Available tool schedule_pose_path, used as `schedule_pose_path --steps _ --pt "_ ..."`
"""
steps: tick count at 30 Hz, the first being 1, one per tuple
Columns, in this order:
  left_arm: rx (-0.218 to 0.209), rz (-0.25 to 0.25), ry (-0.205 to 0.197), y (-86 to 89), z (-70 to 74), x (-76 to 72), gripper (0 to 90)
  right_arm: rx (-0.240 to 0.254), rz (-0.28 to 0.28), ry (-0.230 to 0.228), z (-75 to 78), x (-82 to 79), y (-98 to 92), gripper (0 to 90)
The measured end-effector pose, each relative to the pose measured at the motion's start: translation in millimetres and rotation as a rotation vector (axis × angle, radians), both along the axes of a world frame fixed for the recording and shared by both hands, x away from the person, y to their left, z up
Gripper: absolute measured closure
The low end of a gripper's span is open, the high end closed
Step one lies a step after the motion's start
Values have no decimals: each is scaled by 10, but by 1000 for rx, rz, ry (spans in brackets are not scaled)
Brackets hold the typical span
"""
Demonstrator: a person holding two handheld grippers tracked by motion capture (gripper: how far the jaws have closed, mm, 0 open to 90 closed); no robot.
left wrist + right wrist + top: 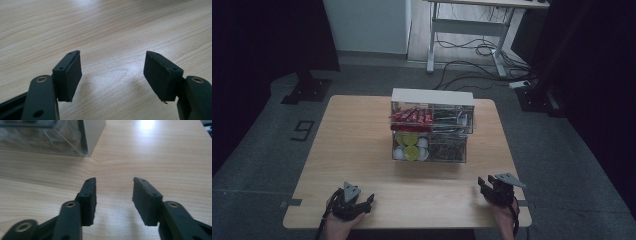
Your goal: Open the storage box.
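Observation:
A clear two-tier organizer [432, 98] stands in the middle of the wooden table [357, 135]. It holds red sachets [411, 117], green and white capsules [410, 146] and dark packets [451, 120]. My left gripper [358, 201] rests near the front left edge. Its jaws are open over bare wood [112, 72], with nothing between them. My right gripper [486, 186] sits near the front right edge. Its jaws stand apart and empty [113, 195], pointing toward the organizer's near corner [86, 137].
Grey floor surrounds the table. A white desk frame [467, 30] with loose cables [477, 65] stands behind it. Dark stand bases sit at the back left [307, 90] and back right [537, 97].

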State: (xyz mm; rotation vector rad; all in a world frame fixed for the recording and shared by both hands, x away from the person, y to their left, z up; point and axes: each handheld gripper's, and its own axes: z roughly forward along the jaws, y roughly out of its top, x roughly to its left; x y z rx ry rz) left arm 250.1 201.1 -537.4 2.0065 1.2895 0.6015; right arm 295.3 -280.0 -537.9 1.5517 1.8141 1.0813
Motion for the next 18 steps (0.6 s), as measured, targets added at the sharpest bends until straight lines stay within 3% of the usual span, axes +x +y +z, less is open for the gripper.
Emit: schedule_pose_path --steps 9,18 --pt "1 1 0 -1 1 0 307 51 64 -62 189 -84 19 762" --pt "3 1 2 -4 -3 1 309 67 127 -101 318 -135 94 869"
